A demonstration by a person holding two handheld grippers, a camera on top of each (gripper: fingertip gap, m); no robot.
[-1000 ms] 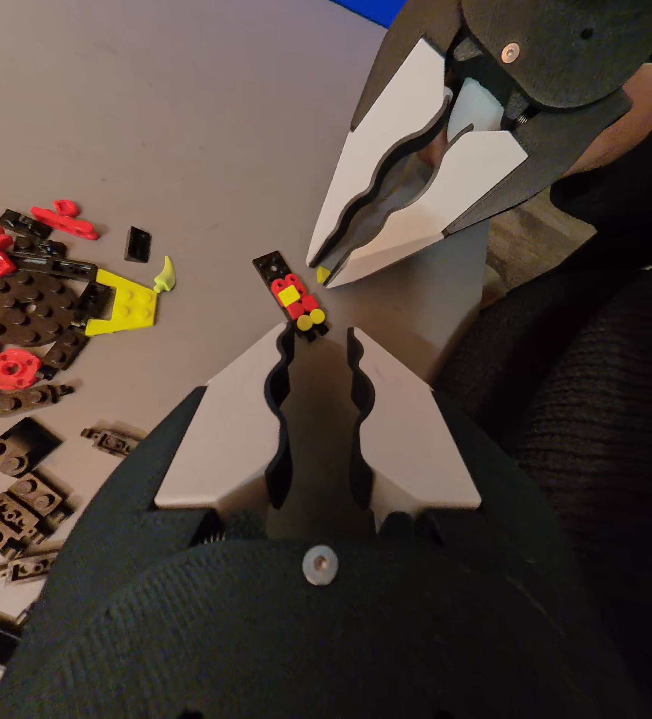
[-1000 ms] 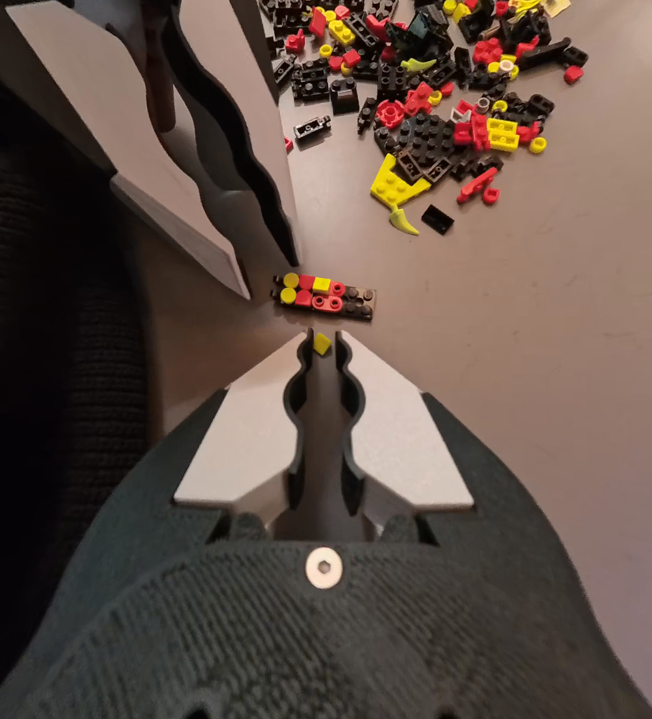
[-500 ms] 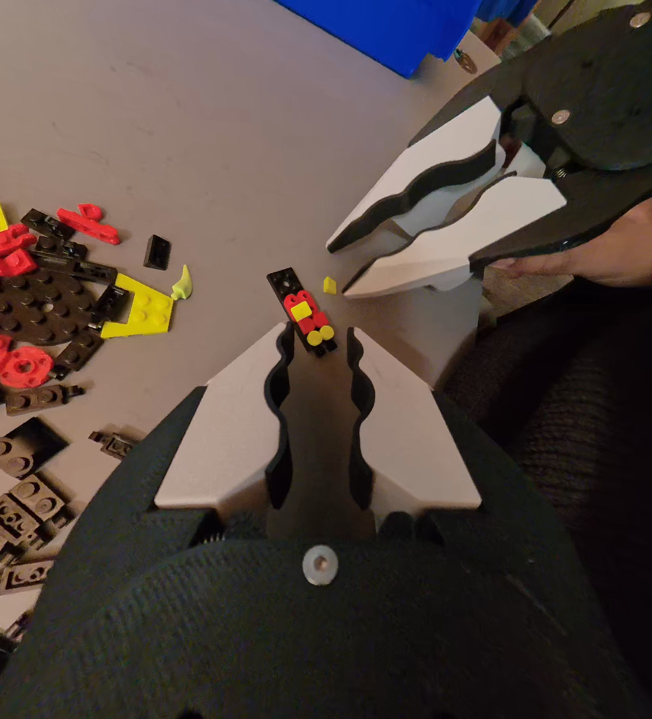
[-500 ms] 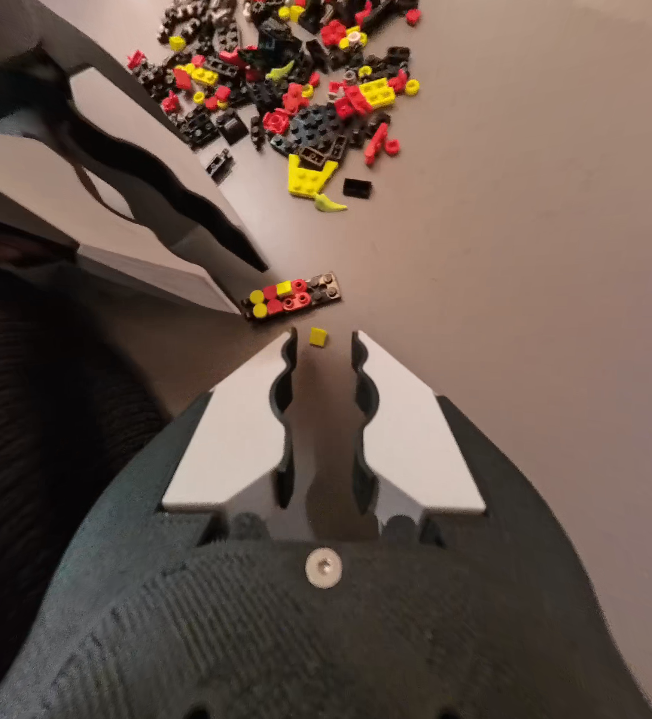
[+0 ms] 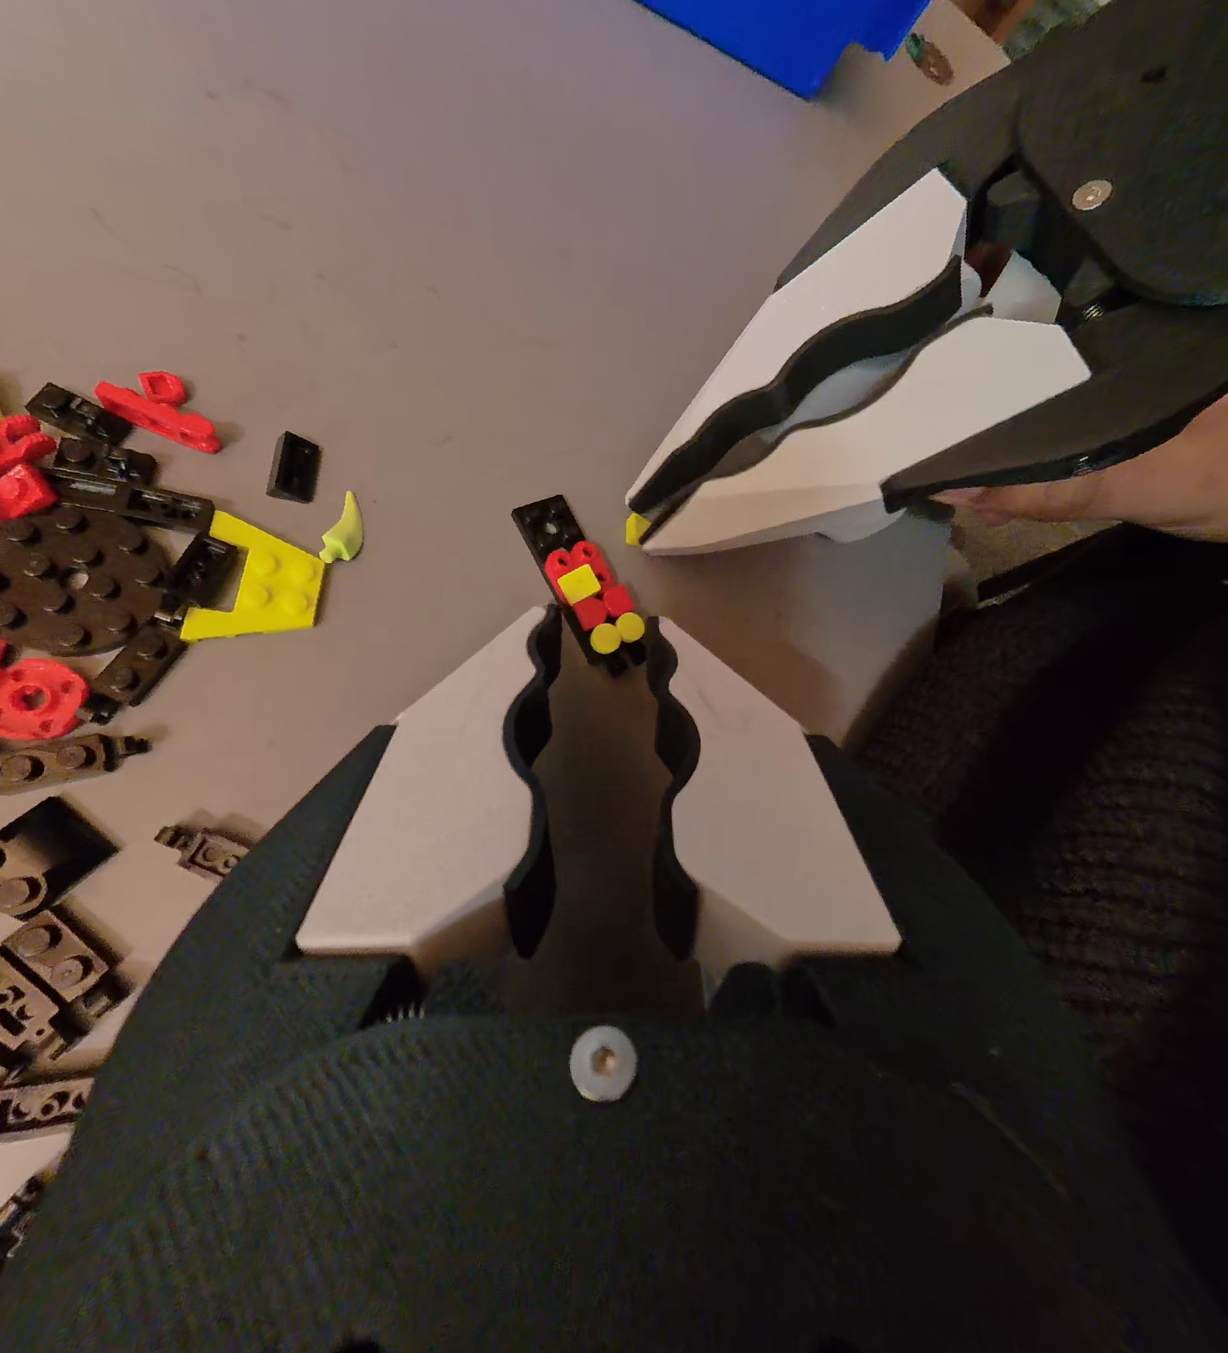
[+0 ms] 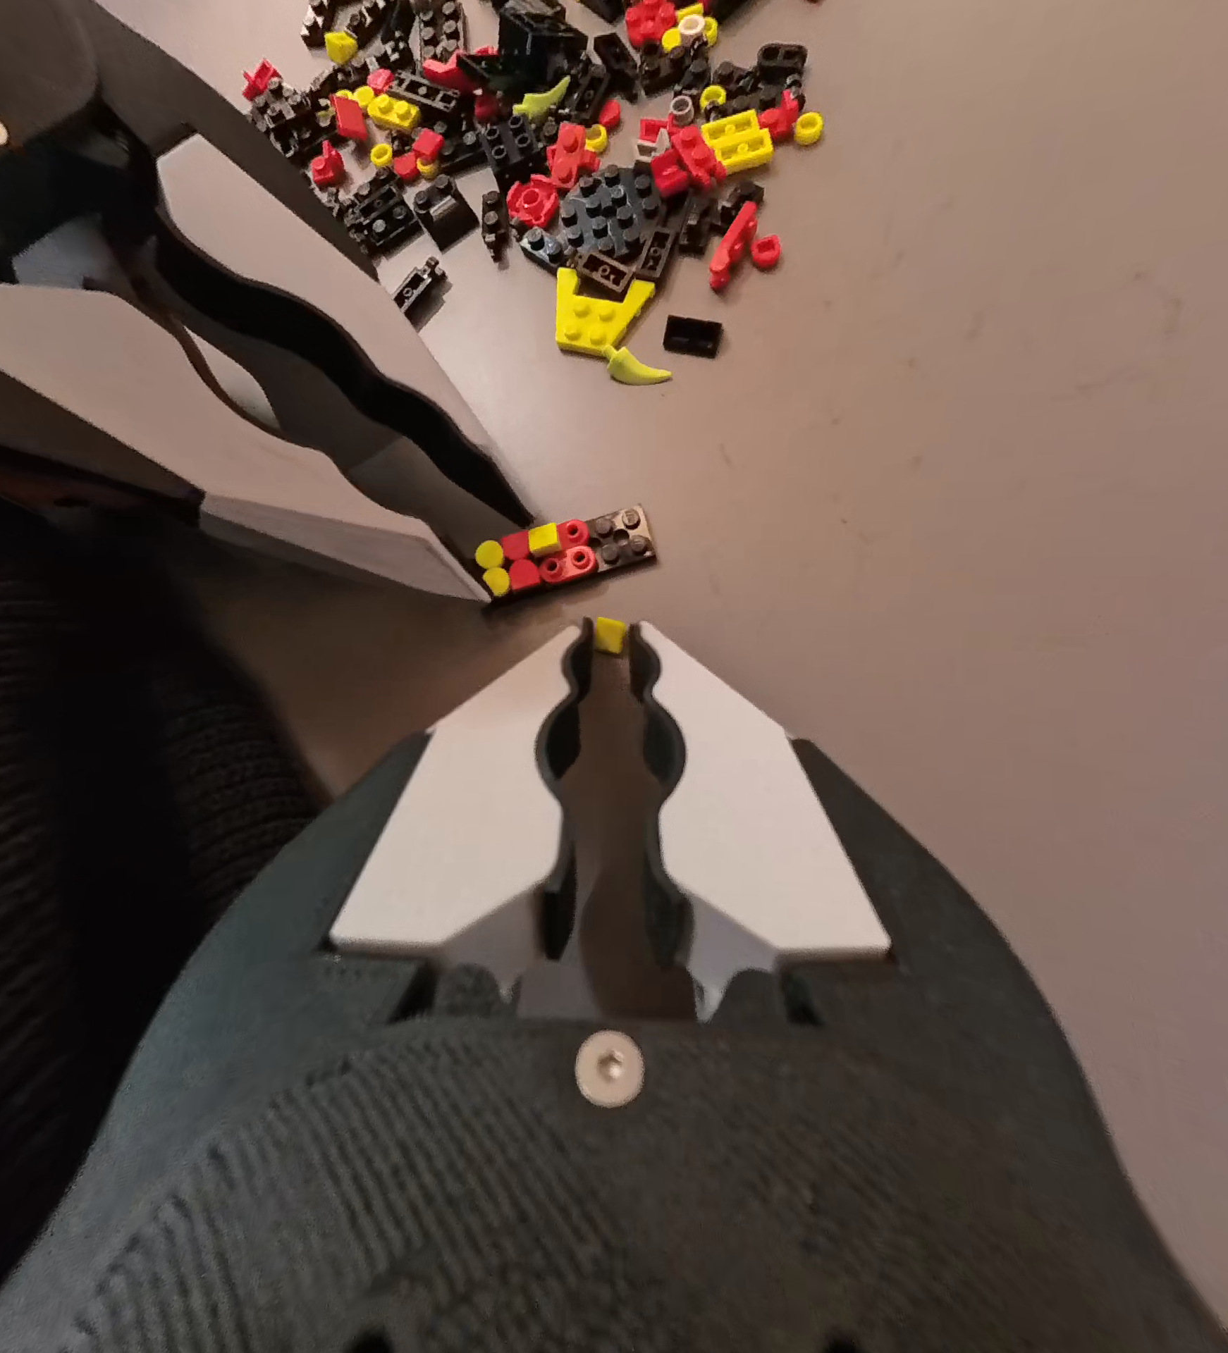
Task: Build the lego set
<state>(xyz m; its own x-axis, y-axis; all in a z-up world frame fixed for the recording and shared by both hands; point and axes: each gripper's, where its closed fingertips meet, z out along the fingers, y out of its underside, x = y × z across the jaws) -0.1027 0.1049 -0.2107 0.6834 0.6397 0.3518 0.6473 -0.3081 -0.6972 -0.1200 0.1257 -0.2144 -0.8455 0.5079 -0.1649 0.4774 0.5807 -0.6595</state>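
Note:
A small black plate with red and yellow pieces on it (image 5: 582, 586) lies on the grey table (image 5: 450, 220); it also shows in the right wrist view (image 6: 567, 553). My left gripper (image 5: 604, 633) is open, and its tips straddle the plate's near, yellow-dotted end; it also shows in the right wrist view (image 6: 505, 560). My right gripper (image 6: 609, 630) is shut on a tiny yellow tile (image 6: 609, 635), low over the table just beside the plate. In the left wrist view the right gripper (image 5: 640, 523) comes in from the right with the yellow tile (image 5: 634, 528) at its tip.
A pile of loose black, red and yellow pieces (image 6: 596, 146) lies beyond the plate, with a yellow wedge plate (image 5: 267, 586) and a black round plate (image 5: 62, 578) nearest. A blue bin (image 5: 779, 36) stands at the far edge. A hand (image 5: 1146, 476) and dark clothing lie past the table's right edge. The grippers are tip to tip, or close to it.
The right gripper let the yellow tile drop to the table, then closed on it again. The left gripper moved forward so its tips now flank the plate's end.

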